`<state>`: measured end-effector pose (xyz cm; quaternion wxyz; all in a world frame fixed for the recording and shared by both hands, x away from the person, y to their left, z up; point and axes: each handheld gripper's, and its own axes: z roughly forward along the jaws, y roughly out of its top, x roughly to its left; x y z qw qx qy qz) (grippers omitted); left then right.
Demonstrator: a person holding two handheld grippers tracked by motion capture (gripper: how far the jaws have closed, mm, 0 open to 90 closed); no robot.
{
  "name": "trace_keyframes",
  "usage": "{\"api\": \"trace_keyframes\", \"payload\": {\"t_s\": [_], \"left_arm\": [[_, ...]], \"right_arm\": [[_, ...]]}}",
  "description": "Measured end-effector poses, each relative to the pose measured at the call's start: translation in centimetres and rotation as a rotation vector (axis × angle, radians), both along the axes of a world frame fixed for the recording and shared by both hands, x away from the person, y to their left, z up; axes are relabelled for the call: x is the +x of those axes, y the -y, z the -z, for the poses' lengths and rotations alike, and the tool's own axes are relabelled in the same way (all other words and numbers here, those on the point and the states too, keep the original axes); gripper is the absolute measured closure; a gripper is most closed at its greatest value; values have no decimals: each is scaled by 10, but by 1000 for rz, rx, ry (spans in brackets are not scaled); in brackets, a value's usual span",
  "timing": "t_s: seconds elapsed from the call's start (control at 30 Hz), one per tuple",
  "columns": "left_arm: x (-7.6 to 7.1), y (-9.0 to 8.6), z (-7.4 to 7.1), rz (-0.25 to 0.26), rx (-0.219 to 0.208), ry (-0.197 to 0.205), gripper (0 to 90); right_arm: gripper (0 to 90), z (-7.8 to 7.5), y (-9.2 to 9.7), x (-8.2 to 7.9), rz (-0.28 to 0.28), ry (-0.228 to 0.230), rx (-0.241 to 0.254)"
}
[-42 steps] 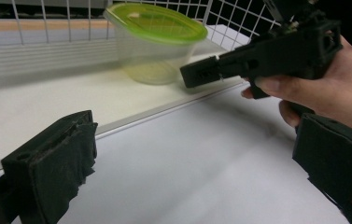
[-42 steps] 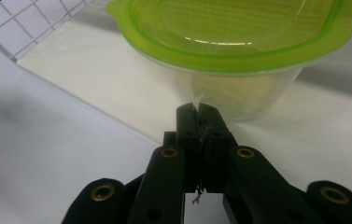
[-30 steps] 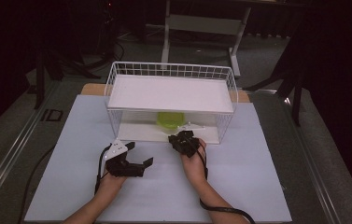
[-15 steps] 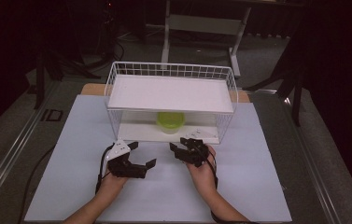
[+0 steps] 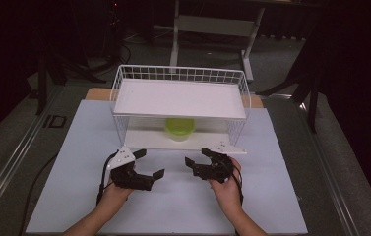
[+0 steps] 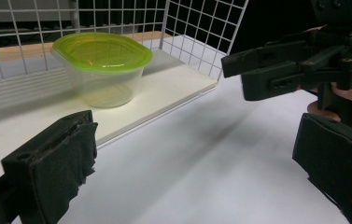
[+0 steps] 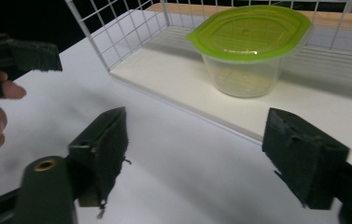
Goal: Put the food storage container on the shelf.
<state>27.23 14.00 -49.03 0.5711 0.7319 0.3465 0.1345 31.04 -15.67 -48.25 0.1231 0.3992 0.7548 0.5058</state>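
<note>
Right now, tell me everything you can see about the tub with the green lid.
The tub is a clear, seemingly plastic cup, tapering toward its base, closed by a translucent lime-green lid with rounded corners. It stands upright on the white lower shelf of the wire rack, under the upper shelf. It looks empty. Nothing else touches it.
</note>
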Motion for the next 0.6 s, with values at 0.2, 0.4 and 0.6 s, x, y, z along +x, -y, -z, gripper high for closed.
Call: {"api": "trace_keyframes", "payload": {"t_s": [0.2,0.4,0.6], "left_arm": [[-8,-9,1,7,8,-7,5],[-16,-20,3,-6,6,-13,5],[-23,-27,11,-18,17,-4,5]], "right_arm": [[187,-2,10,-12,-10,22,18],[183,-4,18,-20,-16,32,14],[183,0,26,-33,-38,48,-9]]}}
